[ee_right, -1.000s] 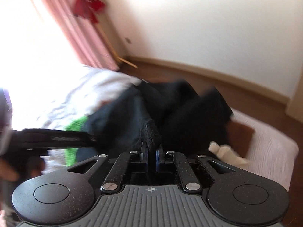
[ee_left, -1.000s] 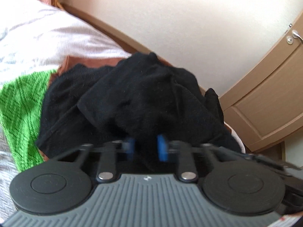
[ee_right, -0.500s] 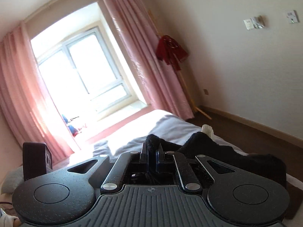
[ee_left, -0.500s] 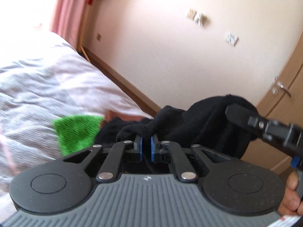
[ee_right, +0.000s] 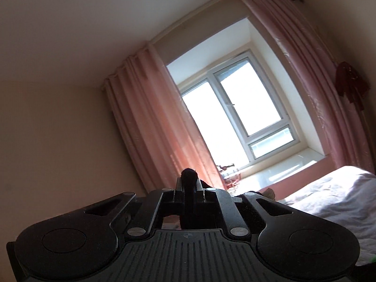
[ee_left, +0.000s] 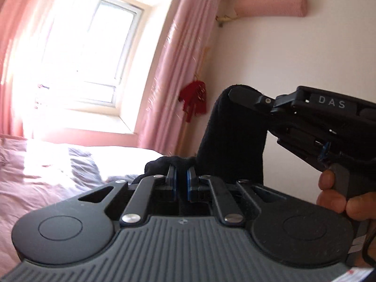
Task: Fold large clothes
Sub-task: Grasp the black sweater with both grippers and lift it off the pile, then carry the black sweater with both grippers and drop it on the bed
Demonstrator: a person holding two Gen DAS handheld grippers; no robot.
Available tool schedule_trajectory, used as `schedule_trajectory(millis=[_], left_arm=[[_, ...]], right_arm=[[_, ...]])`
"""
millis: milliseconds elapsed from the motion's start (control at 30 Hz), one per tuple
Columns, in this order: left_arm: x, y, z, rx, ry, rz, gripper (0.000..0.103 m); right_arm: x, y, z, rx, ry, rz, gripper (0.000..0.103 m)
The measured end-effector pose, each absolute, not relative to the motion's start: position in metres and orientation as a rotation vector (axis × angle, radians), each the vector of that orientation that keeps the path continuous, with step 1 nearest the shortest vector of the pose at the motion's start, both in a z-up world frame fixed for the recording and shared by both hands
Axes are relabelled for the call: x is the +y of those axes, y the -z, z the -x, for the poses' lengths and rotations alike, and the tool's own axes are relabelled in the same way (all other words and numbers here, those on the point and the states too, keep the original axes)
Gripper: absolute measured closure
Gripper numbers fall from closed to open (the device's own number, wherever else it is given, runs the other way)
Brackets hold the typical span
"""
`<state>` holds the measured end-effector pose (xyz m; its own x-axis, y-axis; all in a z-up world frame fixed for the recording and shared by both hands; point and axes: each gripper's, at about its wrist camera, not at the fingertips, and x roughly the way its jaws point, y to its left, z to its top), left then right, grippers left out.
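The black garment (ee_left: 231, 138) hangs lengthwise, strung between both grippers above the bed (ee_left: 47, 176). The left gripper (ee_left: 181, 178) is clamped on a bunched edge; the right gripper (ee_left: 237, 94), at 2 o'clock in the left view, pinches the top corner. Pink curtains (ee_right: 150, 127) flank a bright window (ee_right: 237, 119).

We hold our left black two-finger tool (ee_left: 181, 176) and right tool (ee_right: 188, 184) raised, roughly level, jaws clamped on black fabric; our right hand (ee_left: 338, 199) grips its handle.
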<state>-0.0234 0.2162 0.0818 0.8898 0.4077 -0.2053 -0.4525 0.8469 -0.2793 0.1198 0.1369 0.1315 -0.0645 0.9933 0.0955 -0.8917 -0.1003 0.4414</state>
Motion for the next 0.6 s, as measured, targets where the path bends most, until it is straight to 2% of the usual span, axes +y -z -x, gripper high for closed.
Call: schedule_trajectory(millis=[233, 367, 433, 500, 533, 567, 600], left_arm=[[0.232, -0.16, 0.181, 0.032, -0.71, 0.213, 0.098], [0.225, -0.181, 0.238, 0.033, -0.822, 0.207, 0.098], [0.222, -0.174, 0.252, 0.064, -0.861, 0.245, 0.098], [0.222, -0.153, 0.254, 0.122, -0.9, 0.303, 0.097], [0.221, -0.136, 0.252, 0.171, -0.912, 0.336, 0.096], [0.22, -0.119, 0.251, 0.229, -0.928, 0.378, 0.094], [0.216, -0.096, 0.252, 0.282, -0.94, 0.426, 0.095]], right_arm=[[0.225, -0.179, 0.007, 0.361, -1.923, -0.563, 0.101], [0.25, -0.174, 0.049, 0.419, -2.048, -0.55, 0.1], [0.257, -0.158, 0.06, 0.499, -2.055, -0.471, 0.099], [0.253, -0.127, 0.061, 0.584, -2.015, -0.339, 0.092], [0.255, -0.112, 0.06, 0.628, -1.967, -0.258, 0.08], [0.249, -0.084, 0.053, 0.673, -1.902, -0.174, 0.06], [0.238, -0.062, 0.054, 0.712, -1.843, -0.097, 0.051]])
